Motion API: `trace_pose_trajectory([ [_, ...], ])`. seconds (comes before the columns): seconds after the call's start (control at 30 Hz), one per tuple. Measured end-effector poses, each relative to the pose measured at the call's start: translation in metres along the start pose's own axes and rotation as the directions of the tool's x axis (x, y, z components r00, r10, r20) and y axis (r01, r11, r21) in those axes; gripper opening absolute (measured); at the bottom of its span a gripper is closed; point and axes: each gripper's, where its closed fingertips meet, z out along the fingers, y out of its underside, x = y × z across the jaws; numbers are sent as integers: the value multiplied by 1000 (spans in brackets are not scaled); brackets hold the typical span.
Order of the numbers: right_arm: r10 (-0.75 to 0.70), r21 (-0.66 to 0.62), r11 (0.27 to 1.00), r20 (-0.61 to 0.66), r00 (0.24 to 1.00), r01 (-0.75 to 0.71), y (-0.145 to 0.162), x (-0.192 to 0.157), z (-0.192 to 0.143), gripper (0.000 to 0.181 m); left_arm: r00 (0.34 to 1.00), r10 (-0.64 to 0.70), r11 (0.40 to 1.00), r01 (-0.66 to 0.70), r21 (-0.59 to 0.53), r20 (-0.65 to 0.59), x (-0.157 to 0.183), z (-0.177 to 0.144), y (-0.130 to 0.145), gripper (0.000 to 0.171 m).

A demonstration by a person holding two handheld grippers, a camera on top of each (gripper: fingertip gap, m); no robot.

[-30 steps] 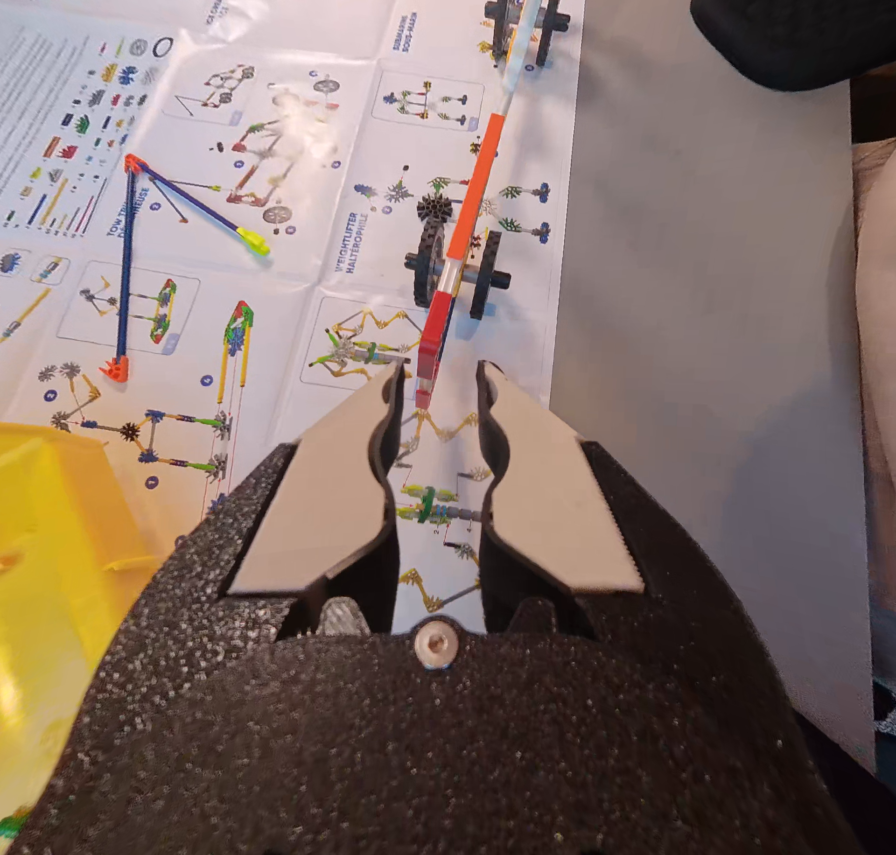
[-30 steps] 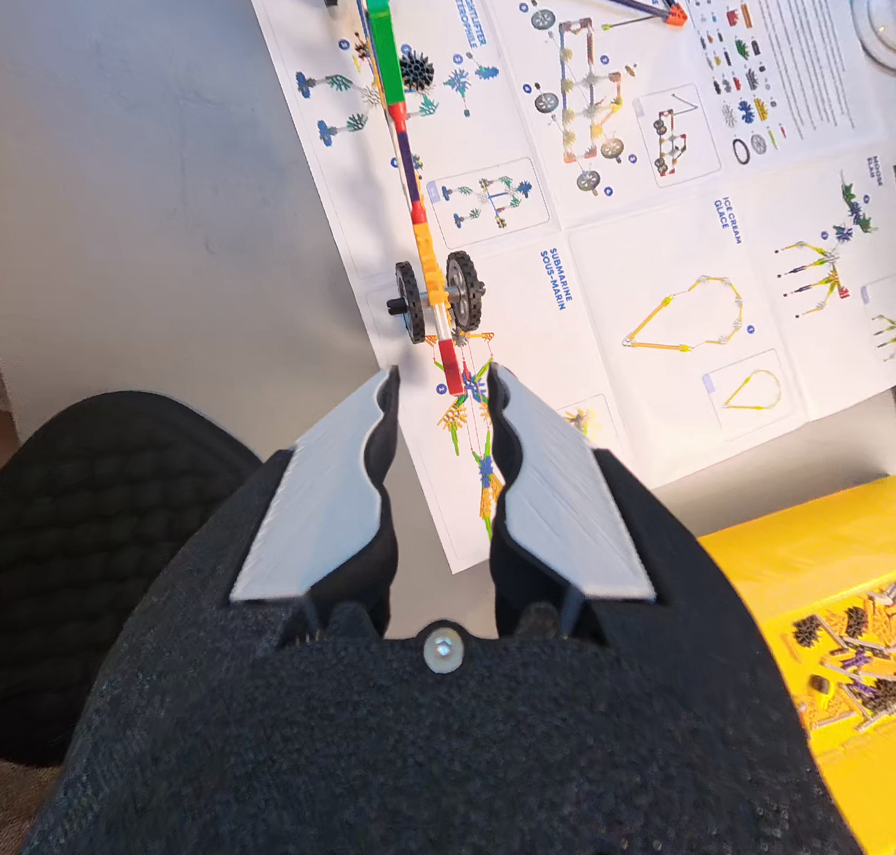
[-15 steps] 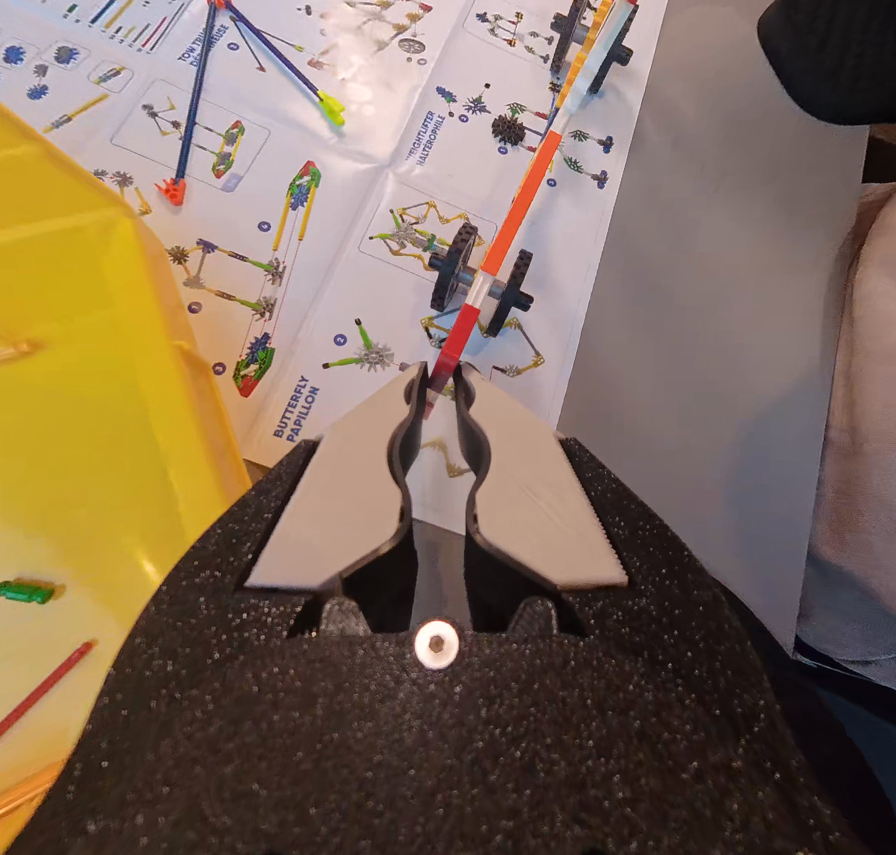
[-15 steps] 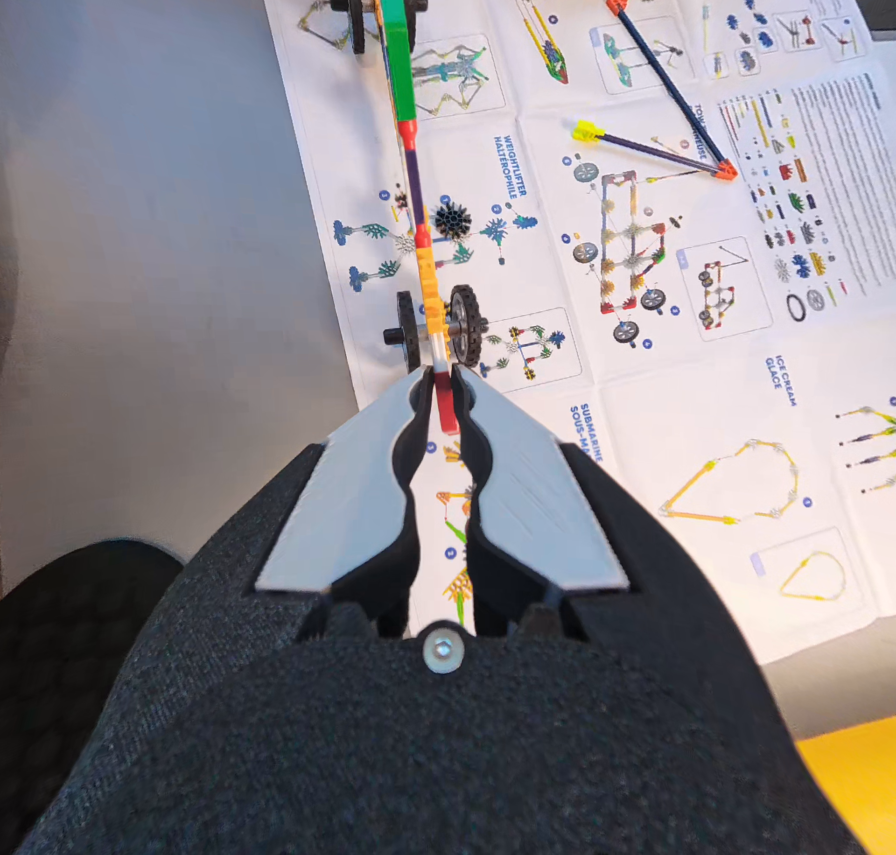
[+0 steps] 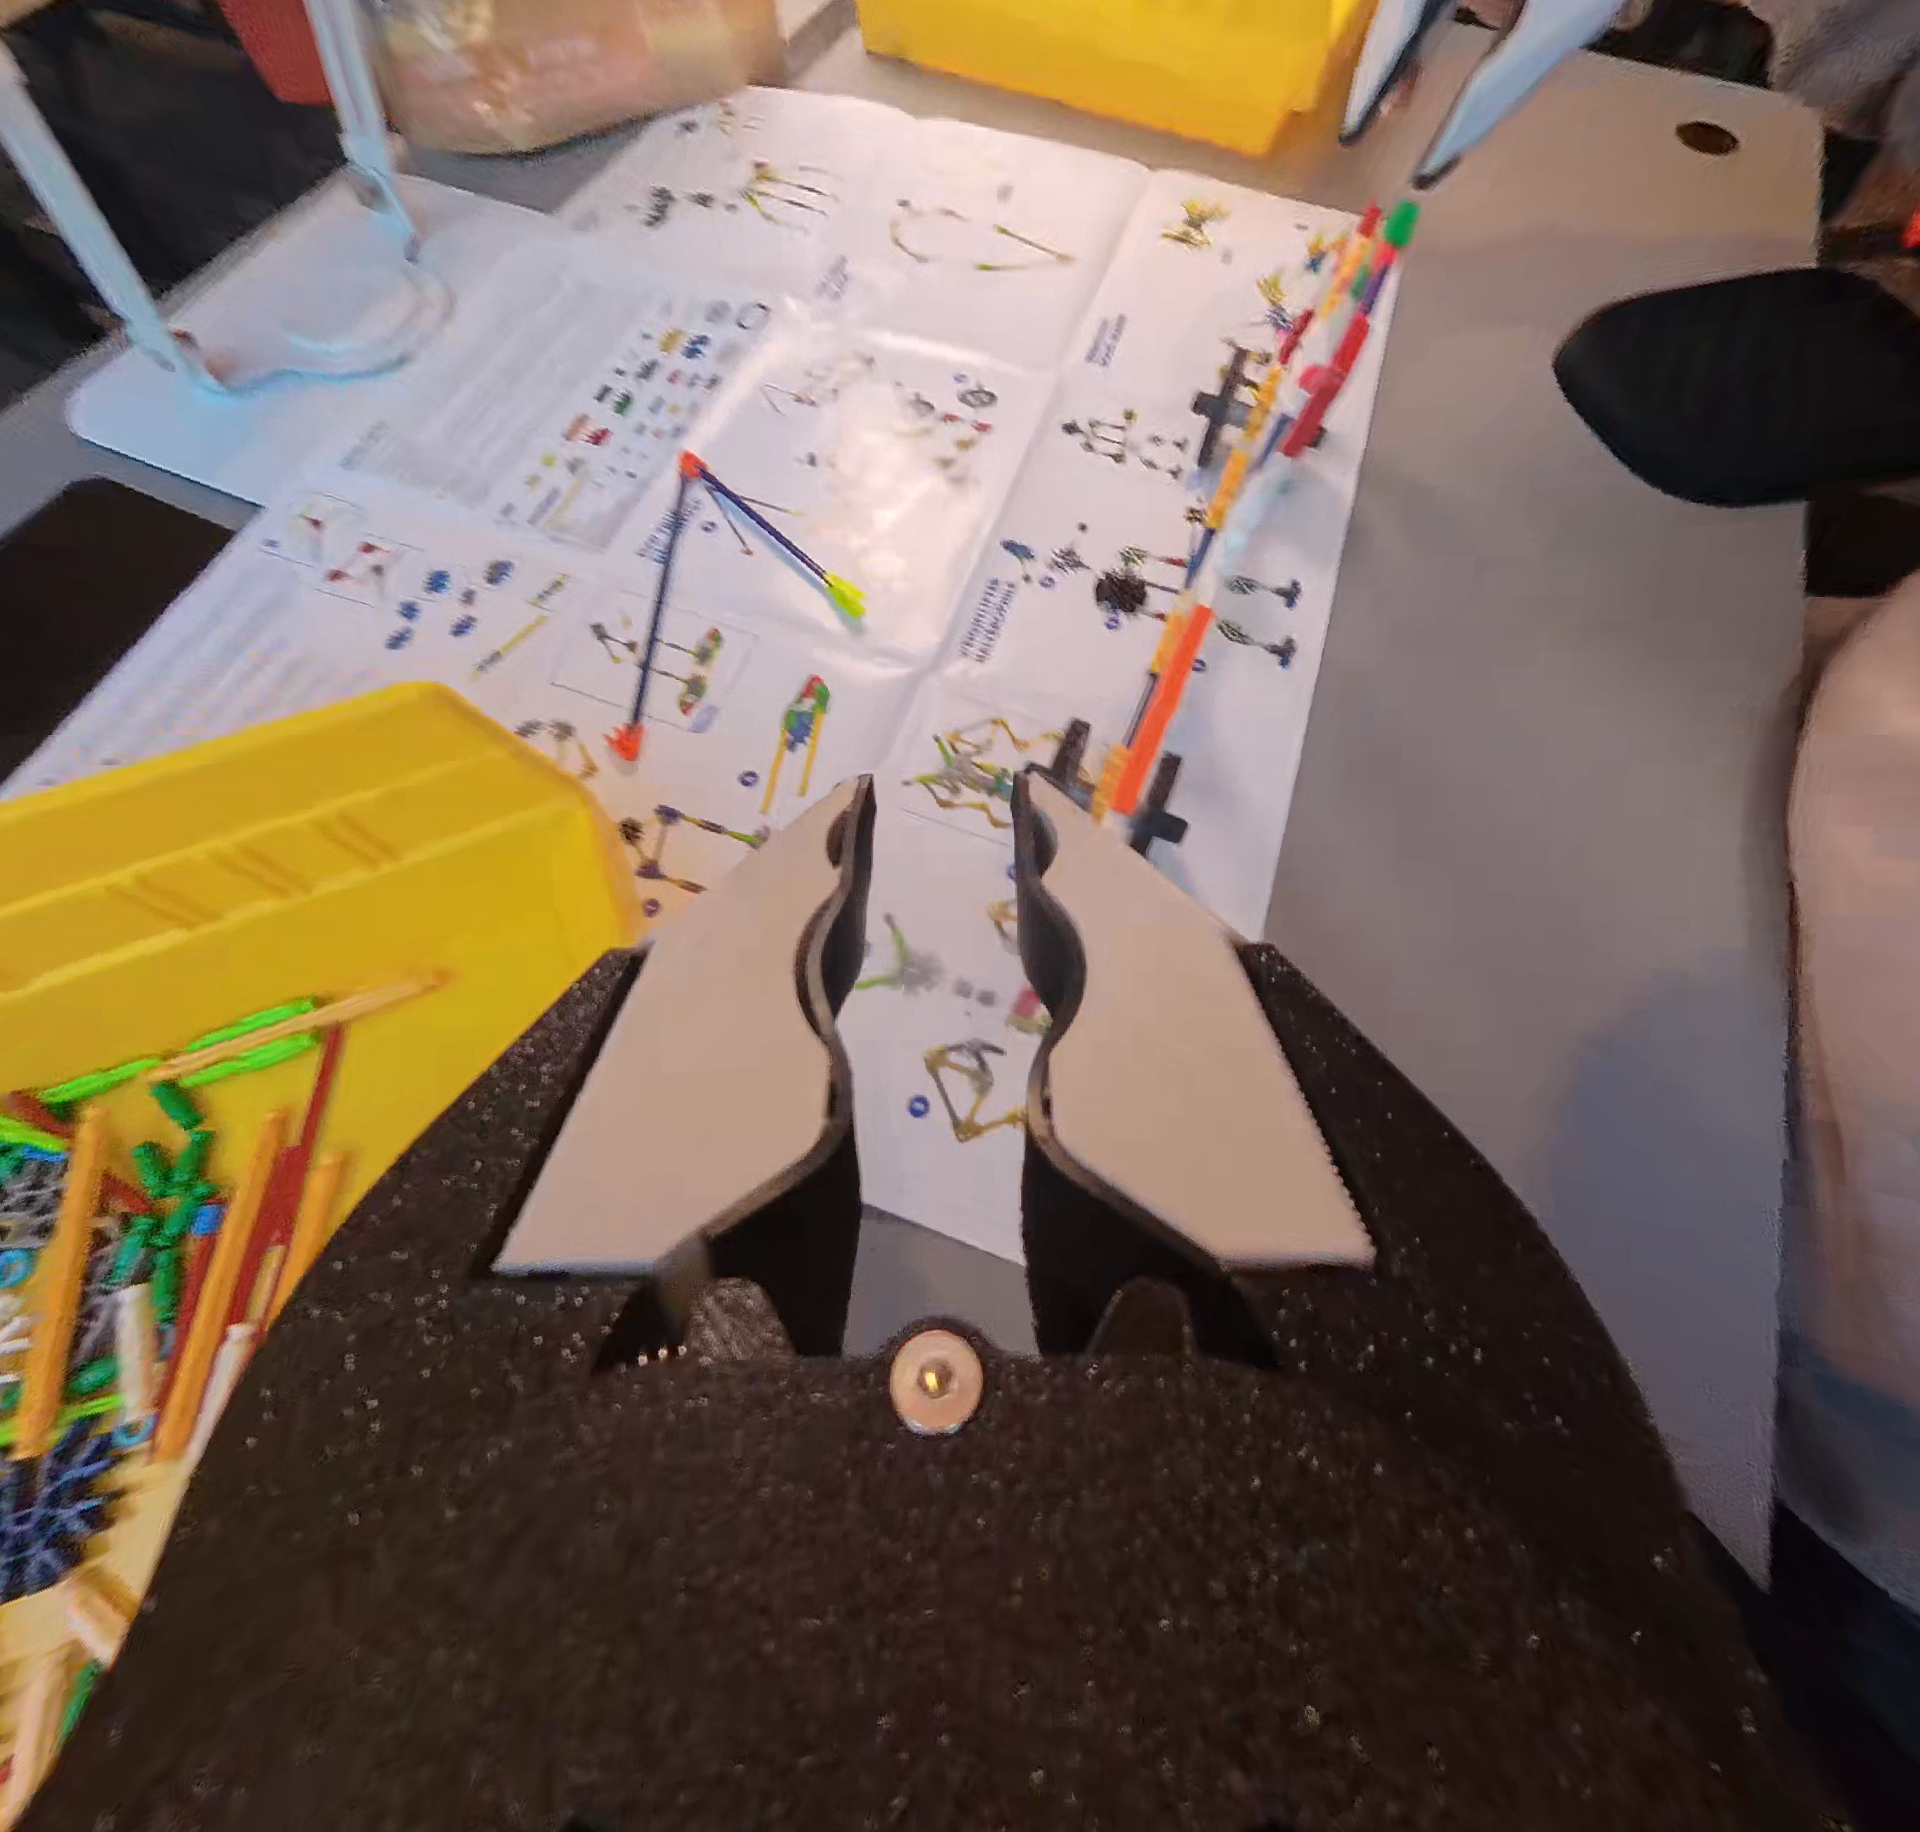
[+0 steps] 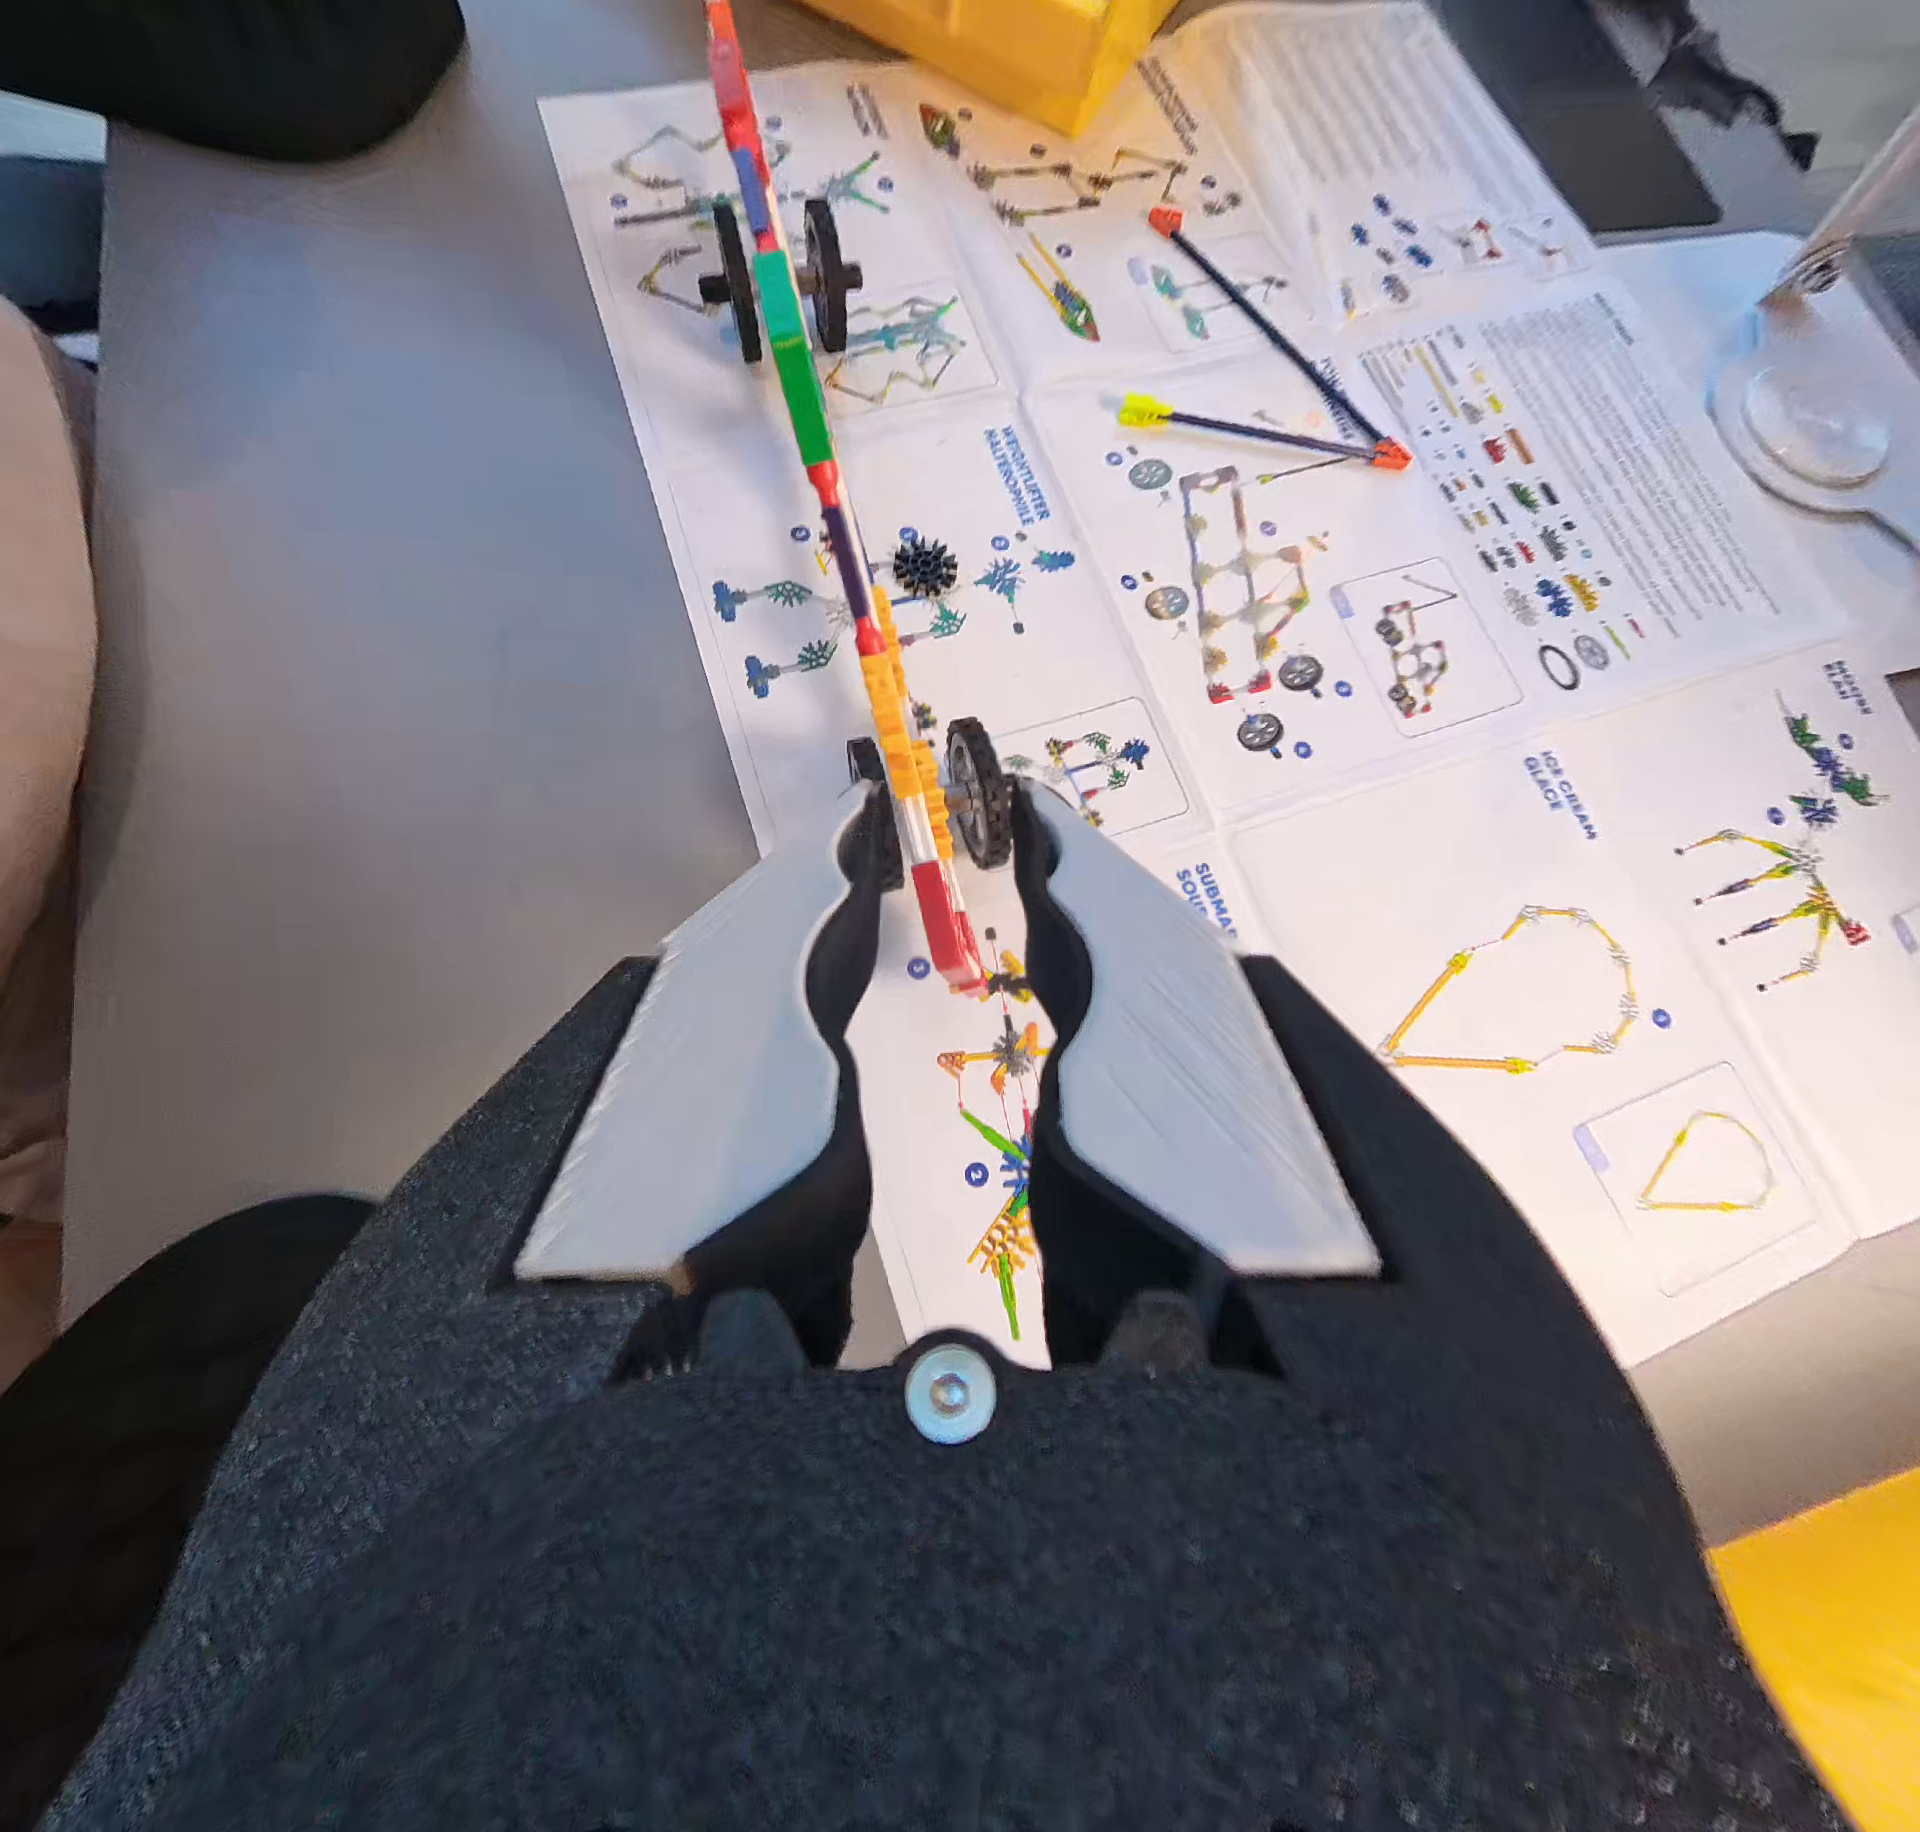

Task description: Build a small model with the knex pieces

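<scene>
1. The left gripper [image 5: 943,818] has its jaws apart and holds nothing; it hangs over the near edge of the instruction sheet [image 5: 935,494].
2. Just to its left stands a yellow bin [image 5: 312,847] with loose rods and connectors inside.
3. The right gripper [image 6: 943,818] is also spread wide. The red end of the long rod model [image 6: 831,494] lies between its fingers, but I see no contact; the picture is a little blurred here, so a light touch cannot be excluded.
4. The model lies on the sheet along its edge, next to the grey table [image 6: 364,639], on two pairs of black wheels [image 6: 977,790].
5. Farther off lie a blue rod triangle [image 6: 1278,380], a black gear [image 6: 923,567] and a second yellow bin [image 6: 987,6].
6. Risk, in my judgement: the model is long, thin and on wheels, so a push from one finger could roll or turn it toward the table edge, or a joint could come apart.
</scene>
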Motion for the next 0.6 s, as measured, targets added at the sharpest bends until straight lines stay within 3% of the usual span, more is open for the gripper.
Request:
trace_pose_trajectory([
  [0.1,27,116,993,-74,997,-18,-11,10,-9,23,985,27,997,-14,-76,171,-37,17,-19,23],
  [0.2,65,221,975,-153,986,-30,-20,22,-18,23,971,102,974,-52,-222,217,-60,60,-33,23],
  [0.27,98,287,957,-211,973,-35,-25,34,-23,23,955,187,925,-91,-370,232,-79,93,-32,21],
  [0.37,156,376,925,-263,952,-48,-29,48,-30,23,938,276,797,-103,-595,208,-103,136,-16,21],
  [0.5,214,445,892,-262,941,-79,-25,56,-32,23,967,203,681,-28,-732,151,-119,175,11,23],
  [0.6,225,447,890,-266,937,-87,-15,57,-33,23,991,90,667,16,-745,101,-115,188,24,15],
])
